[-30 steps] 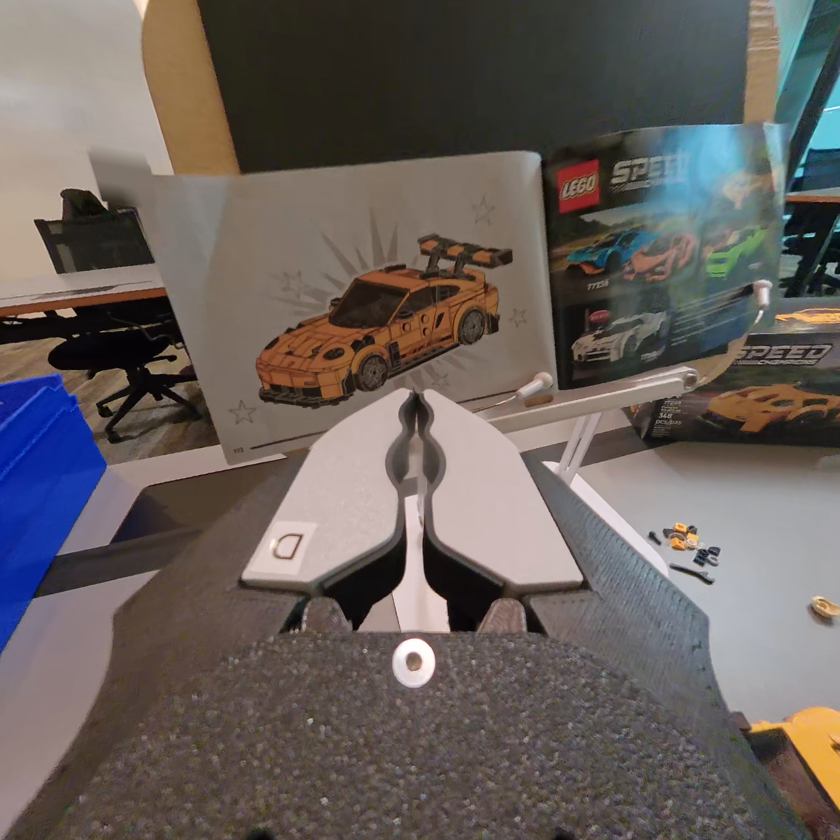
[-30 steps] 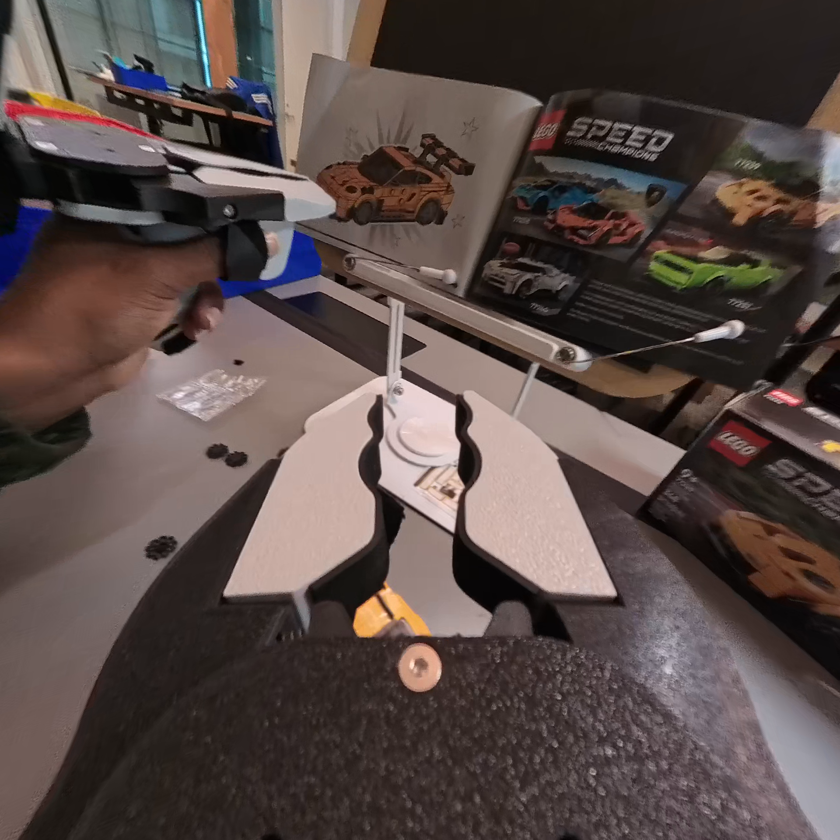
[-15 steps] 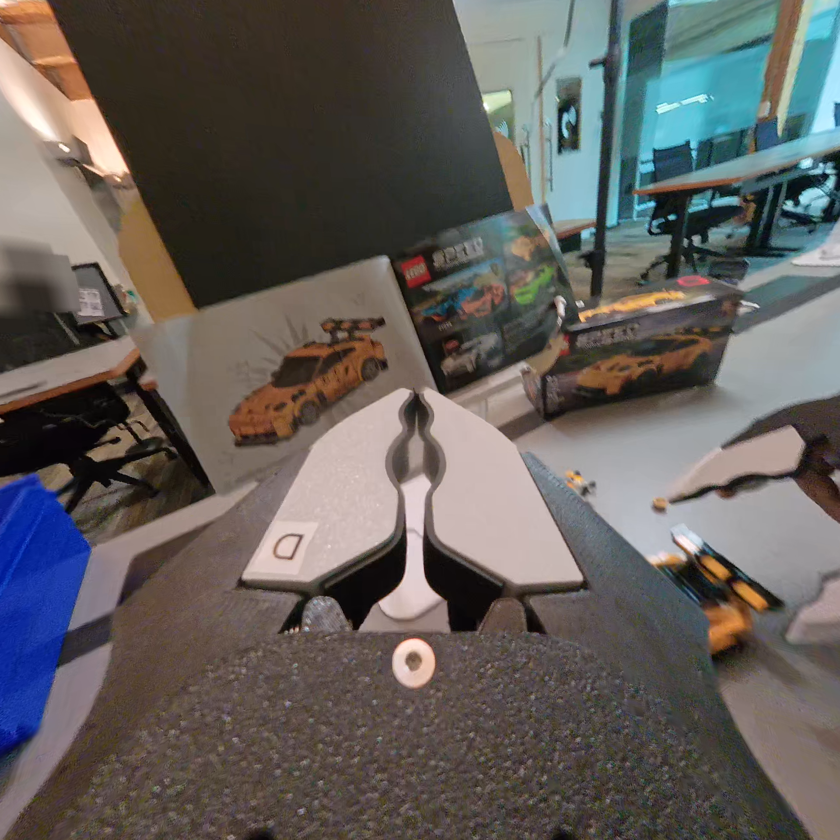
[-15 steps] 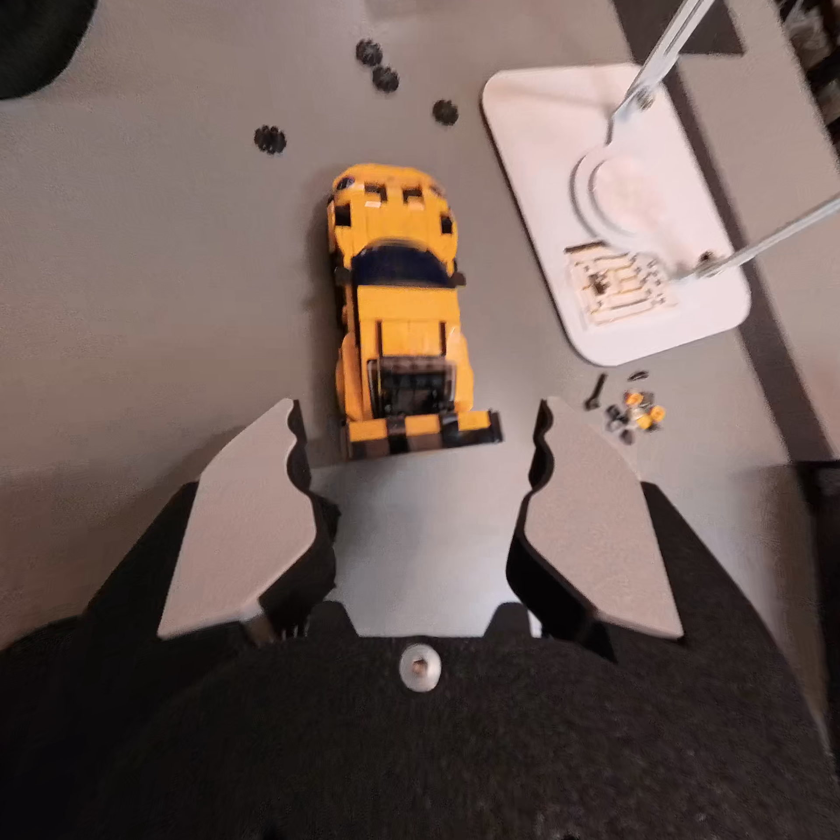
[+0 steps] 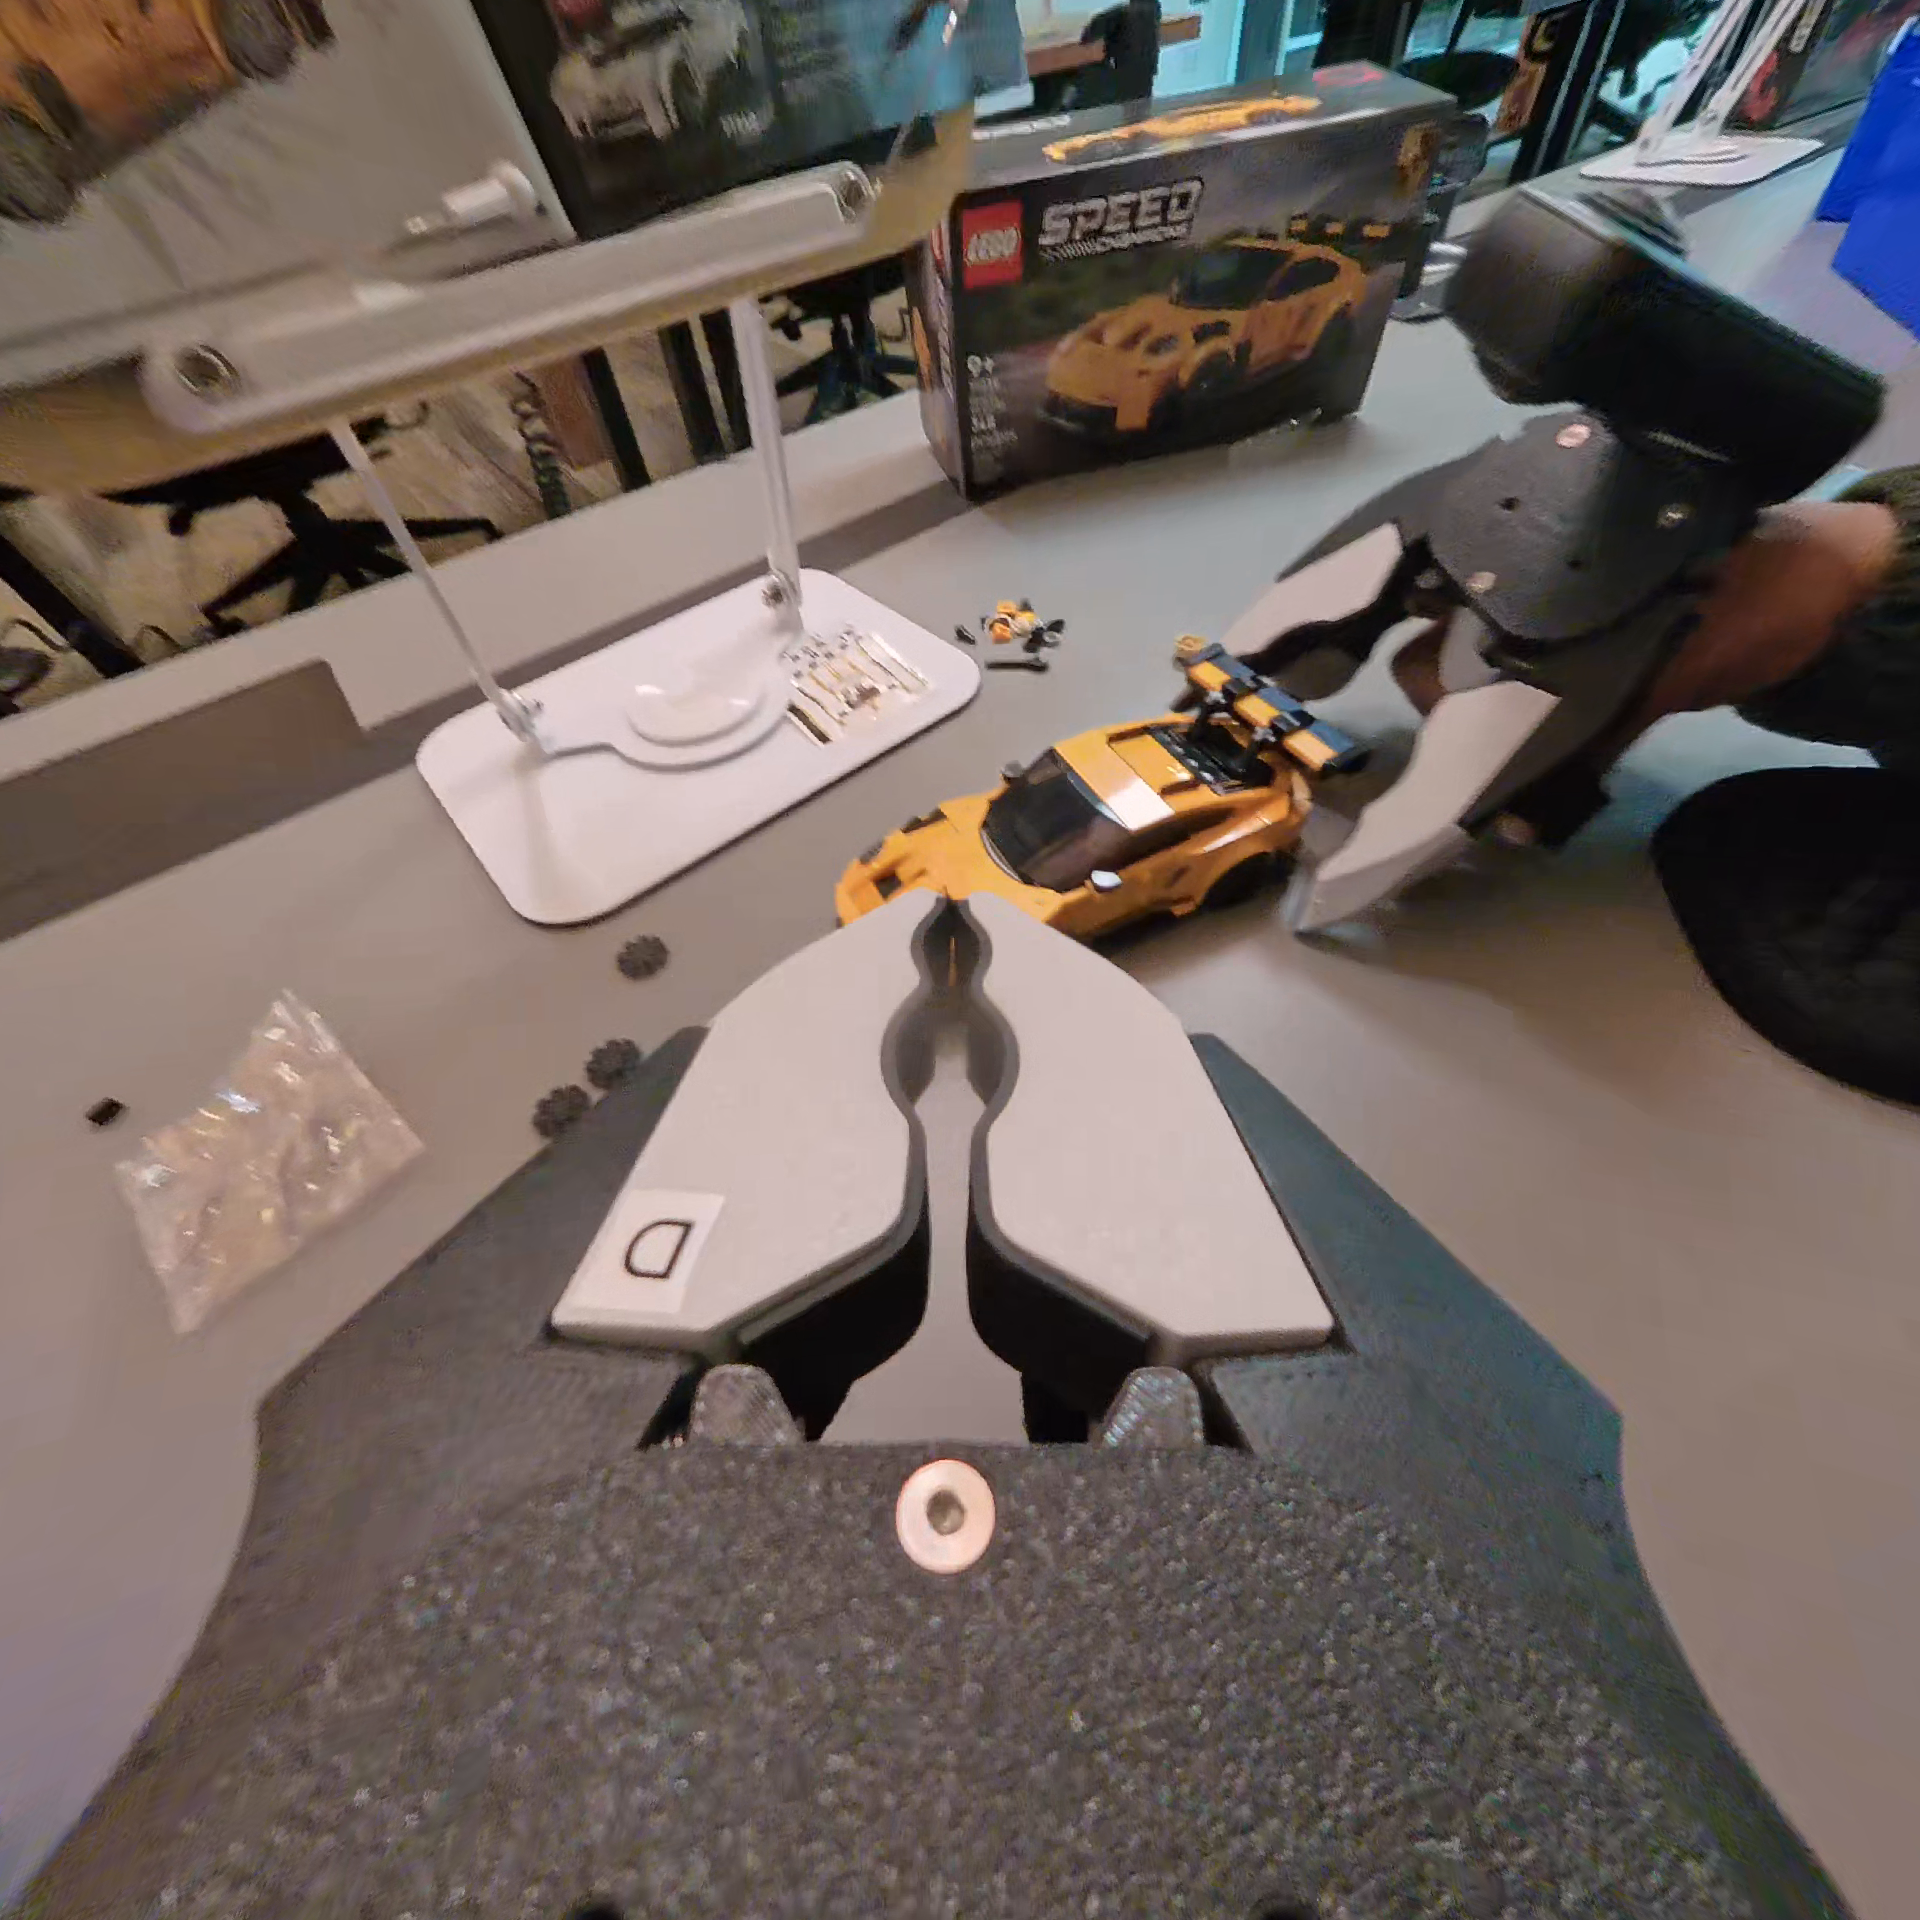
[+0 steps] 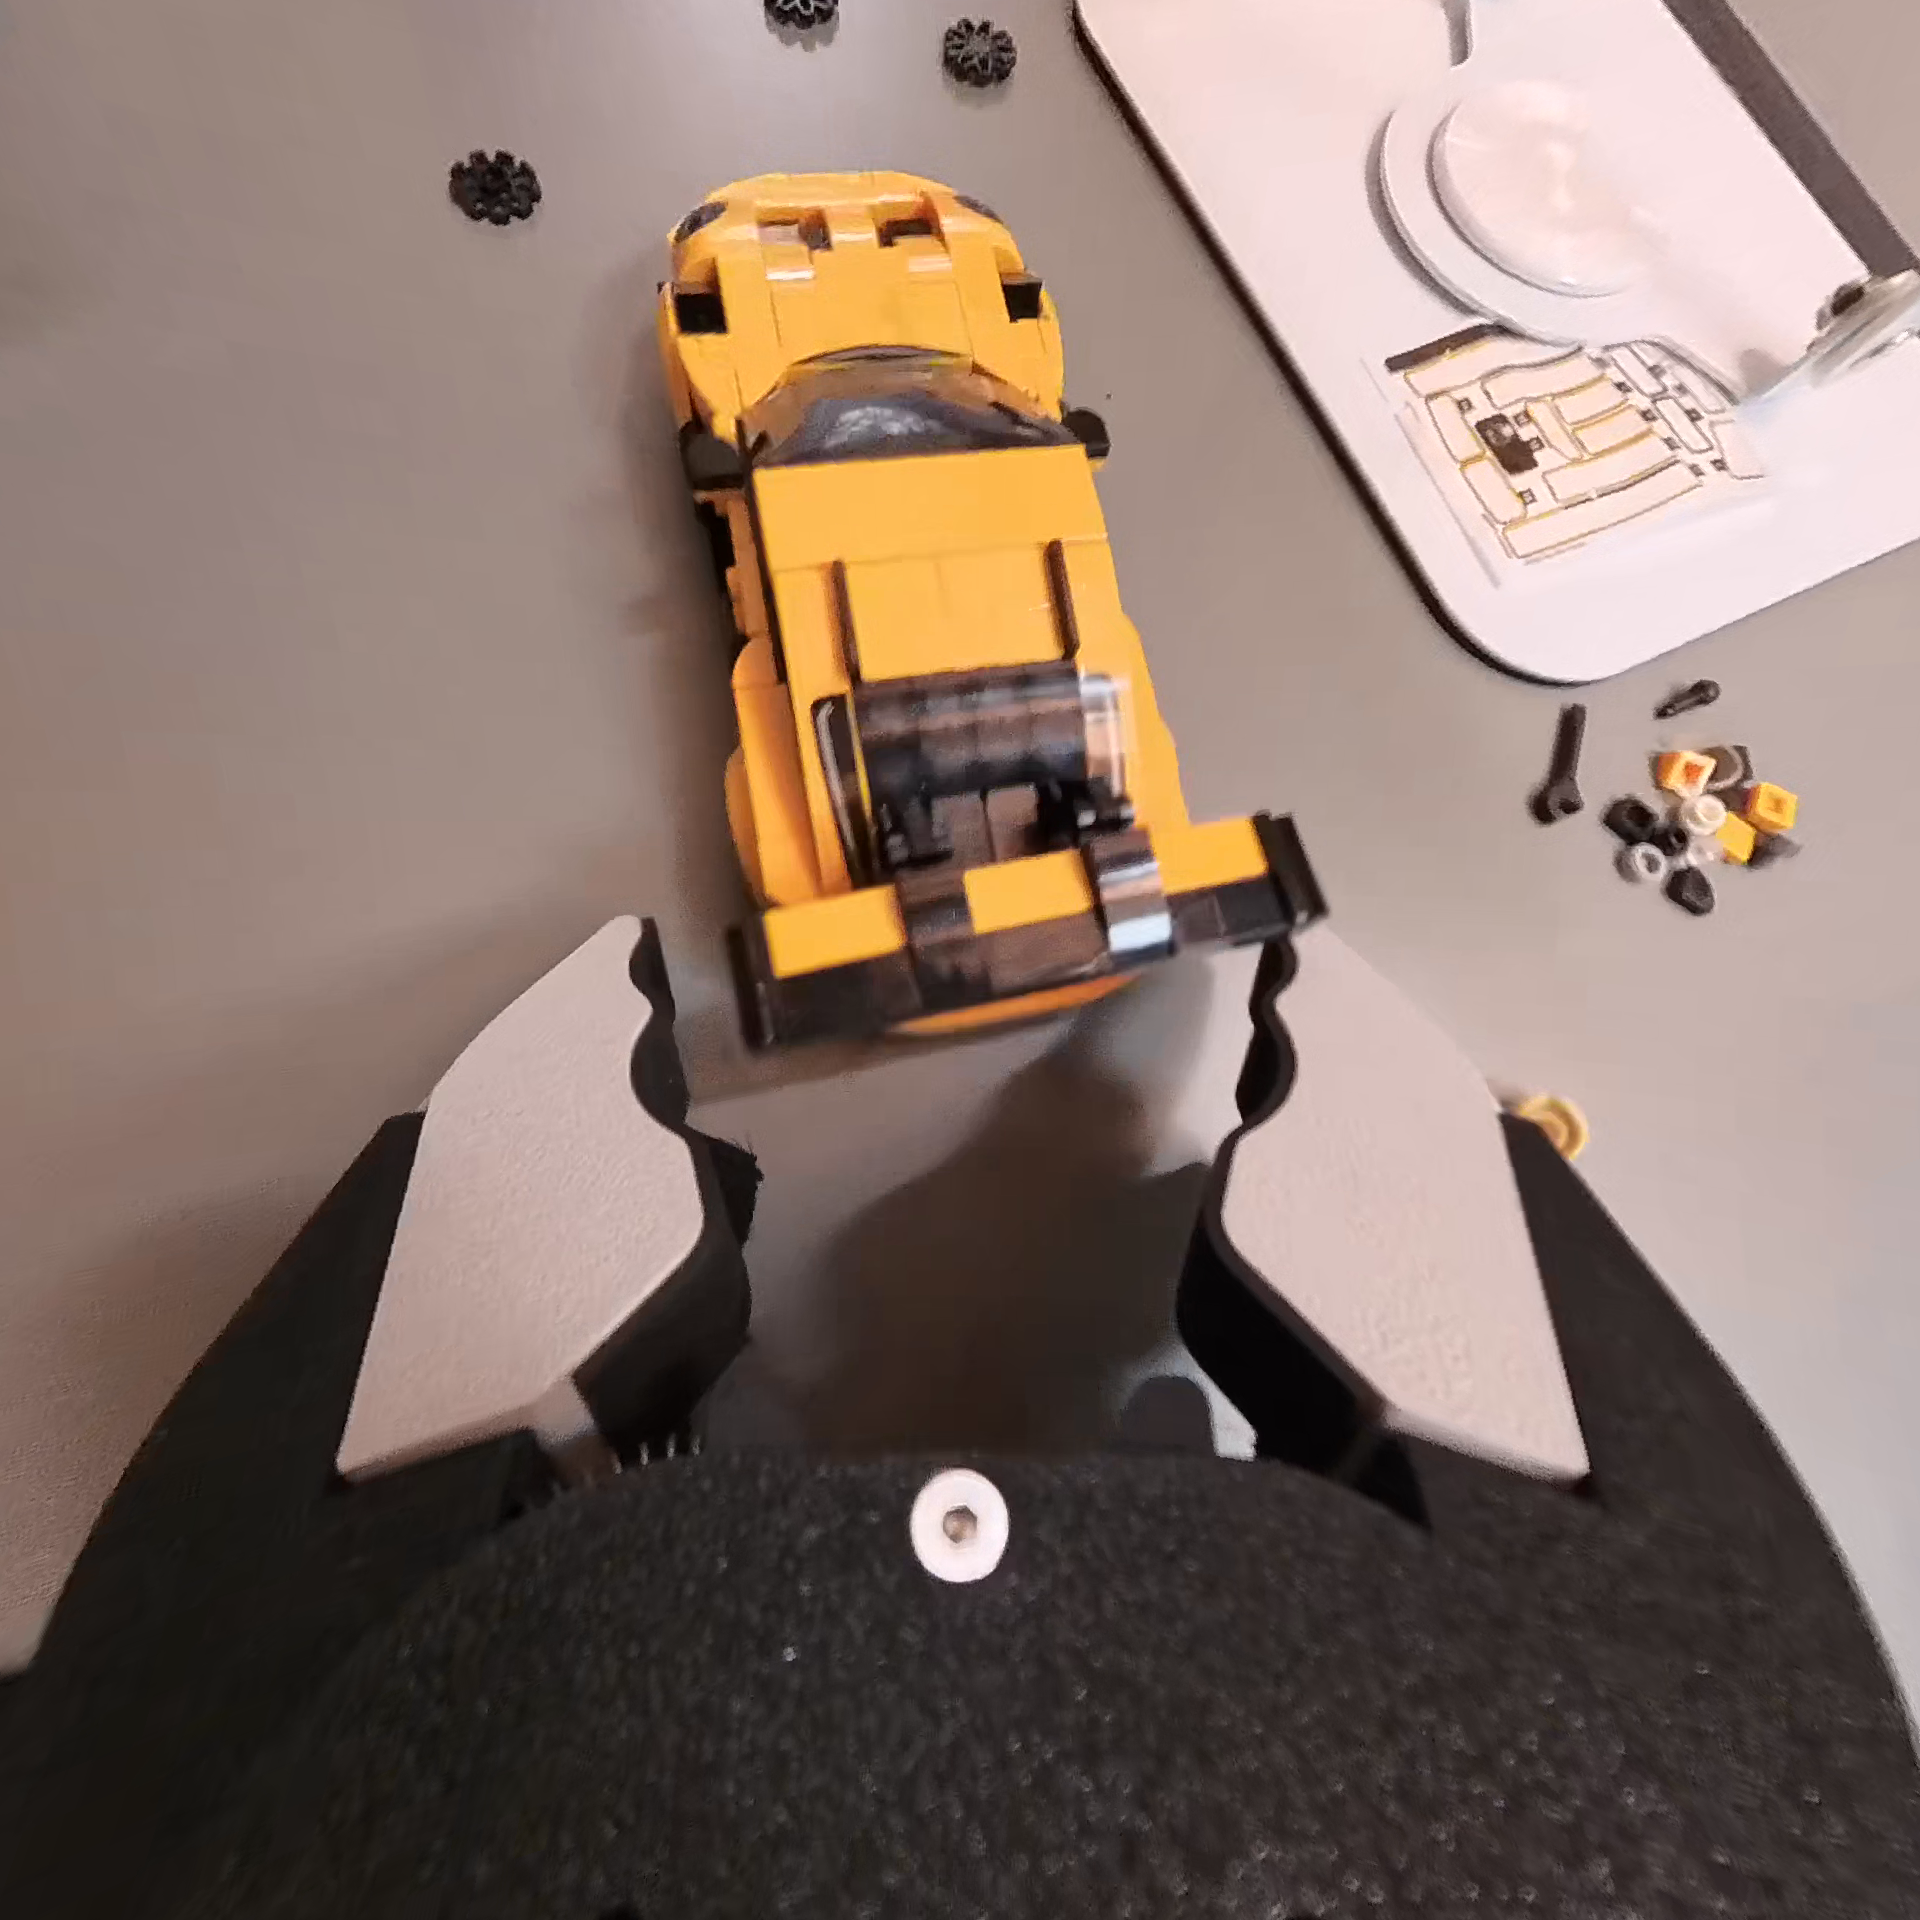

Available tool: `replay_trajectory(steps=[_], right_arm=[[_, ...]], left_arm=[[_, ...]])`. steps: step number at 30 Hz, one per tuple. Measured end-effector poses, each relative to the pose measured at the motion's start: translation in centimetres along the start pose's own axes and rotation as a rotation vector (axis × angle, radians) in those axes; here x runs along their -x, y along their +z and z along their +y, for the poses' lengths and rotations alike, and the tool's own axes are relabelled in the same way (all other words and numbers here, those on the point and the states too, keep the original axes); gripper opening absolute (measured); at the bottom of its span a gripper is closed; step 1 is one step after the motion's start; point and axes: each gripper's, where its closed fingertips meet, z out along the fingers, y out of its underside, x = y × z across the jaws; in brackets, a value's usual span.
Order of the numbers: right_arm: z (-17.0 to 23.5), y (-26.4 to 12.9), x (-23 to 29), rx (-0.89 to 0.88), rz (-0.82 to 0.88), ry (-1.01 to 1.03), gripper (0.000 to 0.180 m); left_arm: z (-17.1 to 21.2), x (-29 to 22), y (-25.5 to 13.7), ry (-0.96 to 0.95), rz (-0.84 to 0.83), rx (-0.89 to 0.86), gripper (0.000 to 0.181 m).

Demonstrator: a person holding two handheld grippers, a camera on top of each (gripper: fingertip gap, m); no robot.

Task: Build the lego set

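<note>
Half a second ago the right gripper (image 6: 961, 971) was hanging higher over the yellow lego car (image 6: 904, 582); now it is sitting lower and closer, its wide-open jaws just behind the rear wing (image 6: 1023, 925), while the left wrist view, then aimed at the booklet, is now tilting down toward the desk (image 5: 1455, 1195). The car is standing near the middle of the desk, nose pointing toward the far edge, apparently with no wheels fitted, and the right-hand fingertip is almost touching the wing's end plate. The left gripper (image 5: 951, 920) is hovering just short of the car's nose with its jaws closed on nothing. As a judgement, the risk is lying in that wing: it is perching on thin black struts, so if the jaws are closing on it rather than on the body, or sliding in crooked, it is likely popping off or twisting the car round on the smooth top. Several black wheel hubs (image 6: 494, 187) are lying loose beside the car's nose, and a little heap of spare parts (image 6: 1704, 810) is sitting just off its right flank; a sweeping finger is liable to scatter either. Beyond them the white stand base (image 6: 1299, 260) is carrying a sticker sheet (image 6: 1569, 457), a clear bag (image 5: 260, 1153) is lying toward the left edge, and the set's box (image 5: 1164, 281) is standing along the far edge.
</note>
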Motion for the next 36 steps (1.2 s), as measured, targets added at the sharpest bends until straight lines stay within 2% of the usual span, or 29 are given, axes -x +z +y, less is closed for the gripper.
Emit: replay_trajectory(steps=[2, 8, 15, 24, 27, 30, 31, 33, 36], right_arm=[[-0.4, 0.5, -0.2, -0.005, -0.017, -0.011, 0.104], [-0.8, 0.7, -0.1, -0.033, -0.109, -0.096, 0.075], [0.5, -0.4, -1.9, -0.010, -0.281, -0.224, 0.072], [1.5, -2.1, -3.2, -0.030, -0.481, -0.368, 0.069], [1.6, -1.9, -2.7, -0.048, -0.526, -0.439, 0.061], [1.0, -1.8, -2.7, -0.104, -0.539, -0.500, 0.039], [0.9, -1.7, -2.9, -0.103, -0.538, -0.510, 0.040], [1.4, -1.5, -3.4, -0.062, -0.535, -0.506, 0.054], [1.0, -2.0, -4.0, -0.114, -0.504, -0.438, 0.054]], left_arm=[[0.4, -0.7, -0.2, -0.011, 0.011, 0.010, 0.000], [1.0, -2.8, -0.8, 0.000, 0.030, 0.031, 0.000], [1.2, -5.5, -0.1, -0.024, 0.089, 0.031, 0.000], [2.0, -5.7, 1.5, 0.009, 0.066, 0.075, 0.000], [2.1, -5.7, 2.8, 0.031, 0.038, 0.086, 0.000], [2.7, -5.5, 4.3, 0.047, 0.006, 0.128, 0.000], [2.8, -5.4, 4.7, 0.040, 0.000, 0.139, 0.000], [2.9, -5.1, 5.3, 0.026, -0.013, 0.157, 0.000], [2.7, -4.8, 5.6, 0.019, -0.016, 0.157, 0.000]])
